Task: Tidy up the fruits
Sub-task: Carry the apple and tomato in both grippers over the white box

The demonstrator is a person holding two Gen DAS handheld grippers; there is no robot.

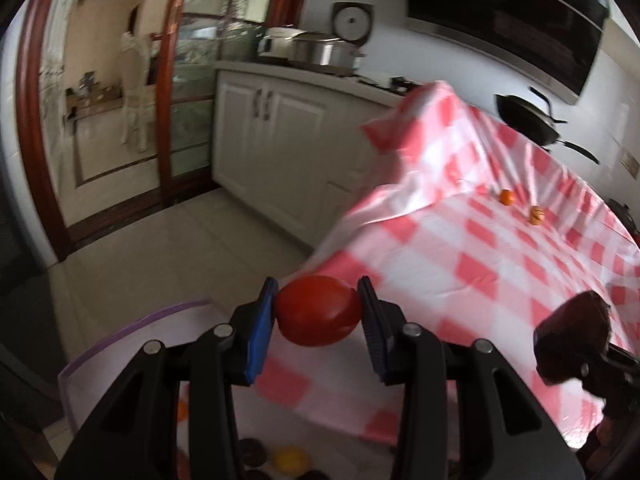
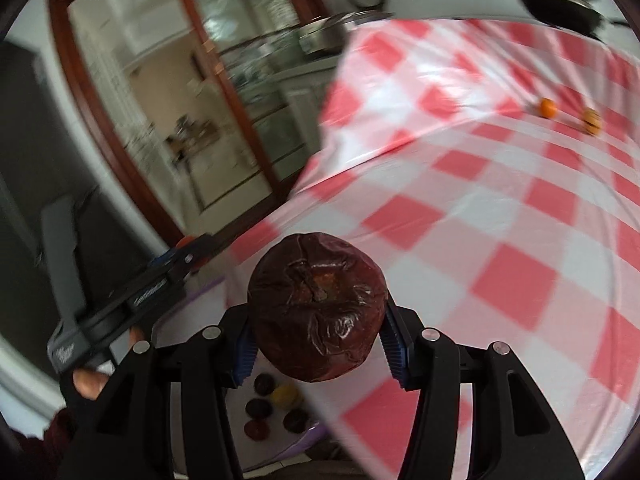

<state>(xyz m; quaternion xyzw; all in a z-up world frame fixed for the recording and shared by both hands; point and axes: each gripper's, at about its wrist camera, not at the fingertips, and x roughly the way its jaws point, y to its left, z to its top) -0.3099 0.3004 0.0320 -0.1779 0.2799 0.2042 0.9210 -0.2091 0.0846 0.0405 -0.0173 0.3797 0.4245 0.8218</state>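
Fruit held in both grippers above the worktop's near edge

Left gripper (image 1: 318, 312) pinches a red tomato (image 1: 318, 311) between its blue-padded fingers (image 1: 260, 332), the fruit held in the air over the corner of the worktop (image 1: 500, 272) with its pink-and-white checked cloth. Right gripper (image 2: 318, 332) has its fingers (image 2: 394, 350) pressed against the sides of a dark, wrinkled brownish-red fruit (image 2: 316, 308) (an apple by its stem end, though badly shrivelled), also lifted off the surface. Below both grippers sits a white tray with a purple rim (image 2: 208, 292), holding several dark round fruits (image 2: 259, 408) and one yellow fruit (image 2: 285, 395). Far across the cloth lie two small orange fruits (image 2: 548, 108), near each other but apart. A dark pan (image 1: 528, 118) rests beyond the worktop's far end.
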